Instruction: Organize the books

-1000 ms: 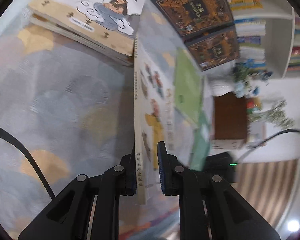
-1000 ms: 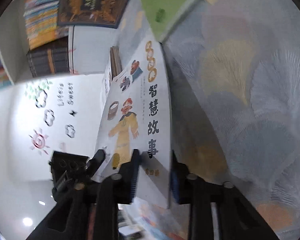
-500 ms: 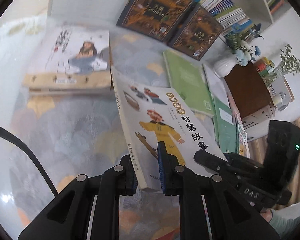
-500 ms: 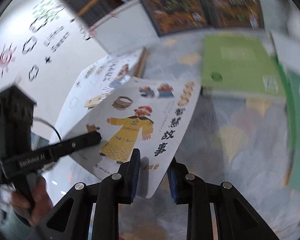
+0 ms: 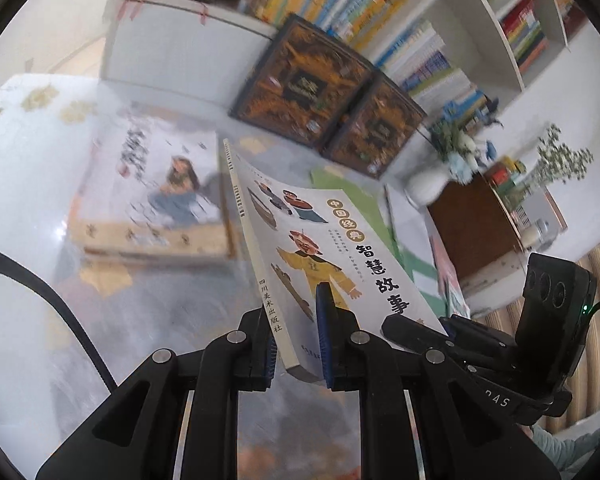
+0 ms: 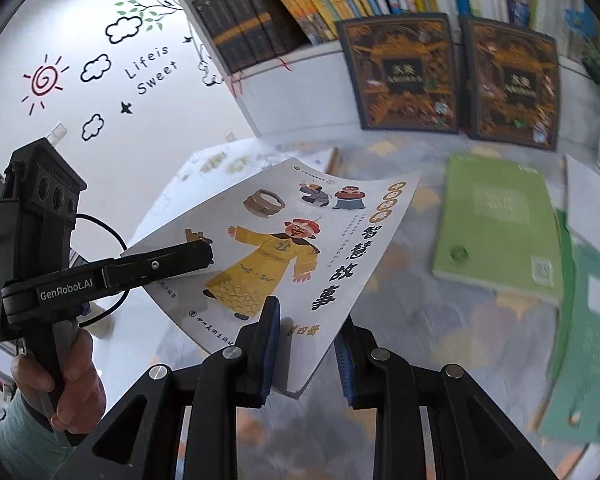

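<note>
One pale paperback, the story book (image 5: 320,248) with a yellow-robed cartoon figure on its glossy cover, hangs tilted above the patterned rug (image 5: 148,304), gripped at its near edge by both tools: the left gripper (image 5: 296,344) is clenched over the spine corner and the right gripper (image 6: 306,350) over the opposite lower corner, blue pads pressed on the cover. On the rug lie one thick pale book (image 5: 156,196) to the left, one flat green book (image 6: 500,228) to the right and more green ones (image 6: 584,344) beyond it; two dark ornate hardcovers (image 6: 404,72) lean upright against the white shelf unit (image 6: 300,88). Only the right view shows a hand (image 6: 76,384) on the left tool's handle and the wall decals; only the left view shows the brown cabinet (image 5: 476,224) and white vase (image 5: 424,188)
</note>
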Tool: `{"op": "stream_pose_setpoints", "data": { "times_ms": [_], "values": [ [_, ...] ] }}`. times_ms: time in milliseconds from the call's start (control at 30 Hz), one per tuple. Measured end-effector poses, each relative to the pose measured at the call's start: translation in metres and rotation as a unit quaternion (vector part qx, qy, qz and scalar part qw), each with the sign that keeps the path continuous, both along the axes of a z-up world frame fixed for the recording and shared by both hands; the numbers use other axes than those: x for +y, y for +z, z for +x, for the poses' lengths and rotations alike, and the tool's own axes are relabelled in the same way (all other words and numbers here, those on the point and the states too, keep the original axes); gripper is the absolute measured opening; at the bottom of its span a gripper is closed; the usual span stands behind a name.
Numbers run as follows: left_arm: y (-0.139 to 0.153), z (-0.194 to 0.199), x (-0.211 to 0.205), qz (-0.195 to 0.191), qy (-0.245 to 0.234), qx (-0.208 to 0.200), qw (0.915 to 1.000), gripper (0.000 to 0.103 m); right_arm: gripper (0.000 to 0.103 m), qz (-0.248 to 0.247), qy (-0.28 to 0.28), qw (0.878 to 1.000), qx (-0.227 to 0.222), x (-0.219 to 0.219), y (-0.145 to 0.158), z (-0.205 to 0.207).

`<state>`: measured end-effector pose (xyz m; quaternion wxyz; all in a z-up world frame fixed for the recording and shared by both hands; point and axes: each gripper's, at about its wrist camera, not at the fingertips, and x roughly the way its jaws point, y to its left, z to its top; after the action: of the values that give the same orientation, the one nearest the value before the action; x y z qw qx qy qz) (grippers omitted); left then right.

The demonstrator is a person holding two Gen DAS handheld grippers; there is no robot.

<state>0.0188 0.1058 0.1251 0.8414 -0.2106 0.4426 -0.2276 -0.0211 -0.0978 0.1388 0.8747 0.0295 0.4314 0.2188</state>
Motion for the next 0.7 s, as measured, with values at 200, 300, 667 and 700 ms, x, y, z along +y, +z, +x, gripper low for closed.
{"op": "stream_pose_setpoints", "data": {
  "times_ms": [200, 300, 667, 700],
  "values": [
    [-0.012, 0.033, 0.040, 0.015, 0.046, 0.001, 0.9988, 0.014, 0.025, -0.005, 0.044, 0.999, 0.003, 0.042, -0.011, 0.056],
    [-0.027, 0.055, 0.058, 0.035, 0.064, 0.009, 0.9973, 0.014, 0.025, -0.006, 0.059, 0.998, 0.013, 0.063, -0.022, 0.087],
    [-0.073, 0.103, 0.096, 0.030, 0.102, 0.044, 0.9934, 0.014, 0.025, -0.009, 0.060, 0.997, 0.053, 0.105, -0.069, 0.157],
    [-0.076, 0.104, 0.098, 0.032, 0.103, 0.045, 0.9931, 0.015, 0.025, -0.008, 0.059, 0.997, 0.058, 0.105, -0.071, 0.160]
  ]
}}
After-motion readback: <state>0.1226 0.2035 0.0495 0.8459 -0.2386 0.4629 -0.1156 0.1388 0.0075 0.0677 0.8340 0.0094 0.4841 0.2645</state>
